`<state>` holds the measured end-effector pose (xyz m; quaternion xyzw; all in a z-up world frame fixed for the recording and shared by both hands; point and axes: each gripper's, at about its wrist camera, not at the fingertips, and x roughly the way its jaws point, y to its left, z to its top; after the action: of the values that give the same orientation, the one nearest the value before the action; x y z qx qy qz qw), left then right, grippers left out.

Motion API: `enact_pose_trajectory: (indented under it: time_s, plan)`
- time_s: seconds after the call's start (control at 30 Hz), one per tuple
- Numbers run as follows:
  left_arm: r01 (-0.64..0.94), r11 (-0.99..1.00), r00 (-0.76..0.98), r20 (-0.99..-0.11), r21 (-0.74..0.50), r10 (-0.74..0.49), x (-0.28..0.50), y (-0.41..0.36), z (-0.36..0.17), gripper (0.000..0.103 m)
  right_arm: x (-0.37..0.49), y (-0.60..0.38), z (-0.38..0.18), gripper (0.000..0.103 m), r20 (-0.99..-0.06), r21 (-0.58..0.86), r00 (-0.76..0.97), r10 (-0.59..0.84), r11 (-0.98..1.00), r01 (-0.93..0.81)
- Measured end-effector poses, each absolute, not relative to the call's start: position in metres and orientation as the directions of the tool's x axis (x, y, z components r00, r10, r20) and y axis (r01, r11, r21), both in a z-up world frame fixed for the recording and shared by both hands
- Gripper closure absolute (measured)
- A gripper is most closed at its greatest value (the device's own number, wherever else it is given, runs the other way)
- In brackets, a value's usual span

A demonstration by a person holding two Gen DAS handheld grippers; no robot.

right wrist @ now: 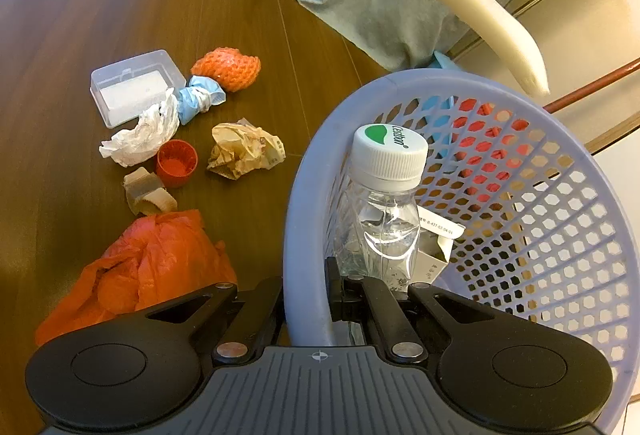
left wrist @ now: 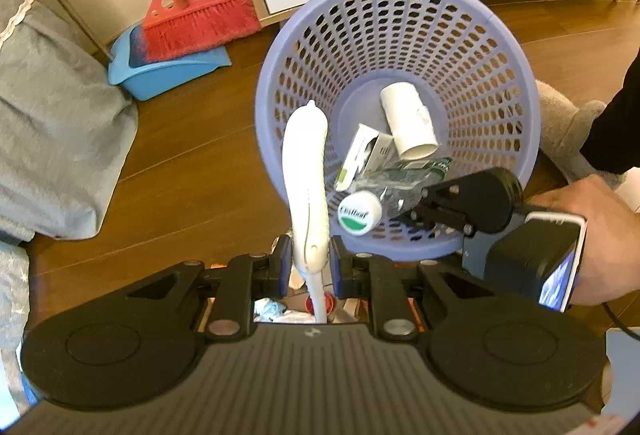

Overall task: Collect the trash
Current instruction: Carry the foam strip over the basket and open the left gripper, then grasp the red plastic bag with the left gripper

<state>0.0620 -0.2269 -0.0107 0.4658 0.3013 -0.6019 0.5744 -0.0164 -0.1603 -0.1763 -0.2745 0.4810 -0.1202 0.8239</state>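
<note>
My left gripper (left wrist: 310, 262) is shut on a white curved plastic piece (left wrist: 306, 171), which pokes up over the rim of the tilted purple basket (left wrist: 516, 47). The same piece (right wrist: 496, 23) hangs above the basket in the right wrist view. My right gripper (right wrist: 306, 295) is shut on the basket's rim (right wrist: 304, 203), one finger inside and one outside. A clear bottle (right wrist: 384, 211) with a white cap, a white tube (left wrist: 408, 119) and a small carton (left wrist: 360, 155) lie in the basket. The right gripper (left wrist: 412, 211) shows at the near rim, held by a hand (left wrist: 592, 235).
Trash on the wooden floor left of the basket: a clear plastic box (right wrist: 132, 87), orange net (right wrist: 228, 69), blue wad (right wrist: 200, 97), white crumpled paper (right wrist: 144, 133), red cap (right wrist: 177, 163), brown crumpled paper (right wrist: 244, 151), orange bag (right wrist: 152, 267). A red broom (left wrist: 196, 19) and blue dustpan (left wrist: 168, 71) stand by the wall.
</note>
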Motion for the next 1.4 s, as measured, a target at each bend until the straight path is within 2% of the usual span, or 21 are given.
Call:
enact_pose_trajectory:
  time_s: [0.37, 0.5, 0.7, 1.1, 1.4]
  plan:
    - [0.969, -0.198, 0.049, -0.904, 0.146, -0.425, 0.044, -0.261, -0.011, 0.087, -0.017, -0.158, -0.174, 0.103, -0.731, -0.555, 0.515, -0.448, 0.829, -0.066]
    - [0.976, -0.18, 0.029, -0.894, 0.122, -0.446, 0.04, -0.273, -0.013, 0.08, -0.018, -0.157, -0.174, 0.103, -0.732, -0.551, 0.516, -0.445, 0.832, -0.066]
    - [0.981, -0.16, 0.028, -0.896, 0.11, -0.444, 0.044, -0.273, -0.014, 0.08, -0.017, -0.158, -0.173, 0.103, -0.733, -0.546, 0.519, -0.44, 0.836, -0.063]
    - [0.992, -0.05, 0.085, -0.895, 0.118, -0.438, 0.079, -0.242, -0.012, 0.08, -0.018, -0.161, -0.172, 0.103, -0.728, -0.548, 0.522, -0.443, 0.834, -0.057]
    - [0.986, 0.133, 0.146, -0.924, 0.105, -0.355, 0.125, -0.193, -0.038, 0.077, -0.022, -0.161, -0.171, 0.103, -0.723, -0.553, 0.526, -0.447, 0.832, -0.053]
